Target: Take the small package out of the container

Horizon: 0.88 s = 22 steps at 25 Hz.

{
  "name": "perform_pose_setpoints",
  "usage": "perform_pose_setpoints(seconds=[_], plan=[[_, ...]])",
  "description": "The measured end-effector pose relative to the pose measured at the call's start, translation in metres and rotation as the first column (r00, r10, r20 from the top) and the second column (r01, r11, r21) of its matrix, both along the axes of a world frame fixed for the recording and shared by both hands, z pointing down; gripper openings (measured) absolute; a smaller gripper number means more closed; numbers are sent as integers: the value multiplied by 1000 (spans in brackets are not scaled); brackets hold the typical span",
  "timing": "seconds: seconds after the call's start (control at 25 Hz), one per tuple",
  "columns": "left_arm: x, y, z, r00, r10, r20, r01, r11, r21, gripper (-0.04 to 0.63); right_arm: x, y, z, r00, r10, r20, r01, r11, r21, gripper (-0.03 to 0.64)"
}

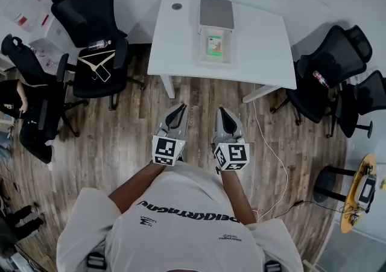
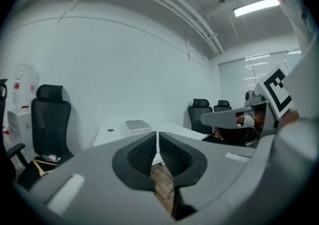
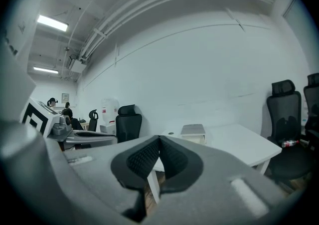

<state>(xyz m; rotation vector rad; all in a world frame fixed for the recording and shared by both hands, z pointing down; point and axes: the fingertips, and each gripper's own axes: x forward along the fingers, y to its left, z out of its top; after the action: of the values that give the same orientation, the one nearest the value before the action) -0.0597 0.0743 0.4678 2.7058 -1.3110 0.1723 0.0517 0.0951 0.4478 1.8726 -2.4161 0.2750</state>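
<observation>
A white counter w/ rounded corners [image 1: 265, 41] stands near a plain white wall, on a floor of brown wooden planks [image 1: 120, 138]. Black office chairs w/ high backs are on both sides. One at the left [image 1: 90, 17] carries a pale wooden clothes hanger [image 1: 96, 63] on its seat; others [image 1: 329, 72] stand at the counter's right end. A thin white cable [image 1: 268, 150] runs over the floor near the counter's right leg.

On the counter, approx. in the middle, sits a clear rectangular plastic container [image 1: 232, 53]. A flat grey lid [image 1: 216, 13] is just behind it, on the wall side; whether it is hinged to it I cannot tell. Inside the container lies the small flat package, green & white [image 1: 215, 46]; its print is too small to read.

The person holds both tongs over the floor, well apart from the counter and pointing towards it. The left tongs [image 1: 180, 109] are closed, pads together, nothing btw. them. The right tongs [image 1: 222, 111] are closed too & empty.
</observation>
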Motion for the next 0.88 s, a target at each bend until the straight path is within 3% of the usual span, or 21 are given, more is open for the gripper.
perform_pose_setpoints(seconds=[0.44,0.88], plan=[[-9,-70,5,998,62,-8,-62,998,-16,-12,-13,-63,0,998,58,-19,-58,998,-15,0],[1,-92,13,996,85,-8,-85,995,-43,-12,-8,-83,3,997,78,-14,-78,996,-31,0]])
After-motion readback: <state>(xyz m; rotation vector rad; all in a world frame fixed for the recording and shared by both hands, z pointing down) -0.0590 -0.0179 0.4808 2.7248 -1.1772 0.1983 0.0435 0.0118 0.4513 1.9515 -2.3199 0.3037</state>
